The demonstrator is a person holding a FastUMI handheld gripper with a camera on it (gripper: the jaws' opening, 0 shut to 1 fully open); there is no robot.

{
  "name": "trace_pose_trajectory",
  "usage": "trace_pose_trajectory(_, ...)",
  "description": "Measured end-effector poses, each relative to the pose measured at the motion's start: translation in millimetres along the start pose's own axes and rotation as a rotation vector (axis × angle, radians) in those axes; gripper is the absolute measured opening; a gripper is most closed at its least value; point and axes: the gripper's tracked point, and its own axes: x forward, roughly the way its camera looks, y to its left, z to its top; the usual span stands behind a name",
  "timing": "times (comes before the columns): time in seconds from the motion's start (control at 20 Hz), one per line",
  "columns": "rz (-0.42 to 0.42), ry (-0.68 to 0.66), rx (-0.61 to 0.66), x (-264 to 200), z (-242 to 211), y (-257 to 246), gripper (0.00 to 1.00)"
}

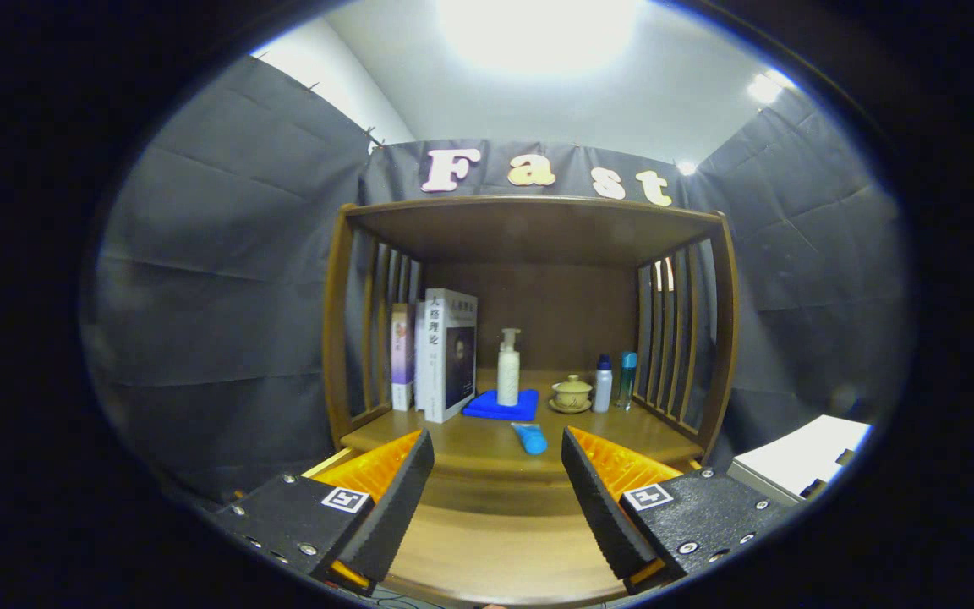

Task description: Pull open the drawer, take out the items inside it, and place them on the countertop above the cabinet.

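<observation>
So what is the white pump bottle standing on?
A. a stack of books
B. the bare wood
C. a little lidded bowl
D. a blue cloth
D: the white pump bottle stands upright on the folded blue cloth on the countertop, beyond the open gripper, whose fingers hold nothing.

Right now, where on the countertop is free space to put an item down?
Gripper jaws open, empty. Countertop is bare at the front, either side of the blue tube. The back row is crowded: books, pump bottle on blue cloth, lidded cup, two small bottles.
</observation>
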Motion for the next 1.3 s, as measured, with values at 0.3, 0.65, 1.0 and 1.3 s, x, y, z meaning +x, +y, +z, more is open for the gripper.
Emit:
trace_pose_trajectory(0.3, 0.071, 0.085, -0.012, -71.3, -60.1, 33.6, 0.94)
trace_pose_trajectory(0.65, 0.058, 0.181, -0.036, -93.7, -119.4, 33.5, 0.95)
trace_pose_trajectory(1.0, -0.005, 0.270, -0.066, -86.8, -168.4, 14.5, 0.95)
trace_pose_trajectory(1.3, -0.111, 0.262, 0.004, -73.0, -175.1, -5.0, 0.95)
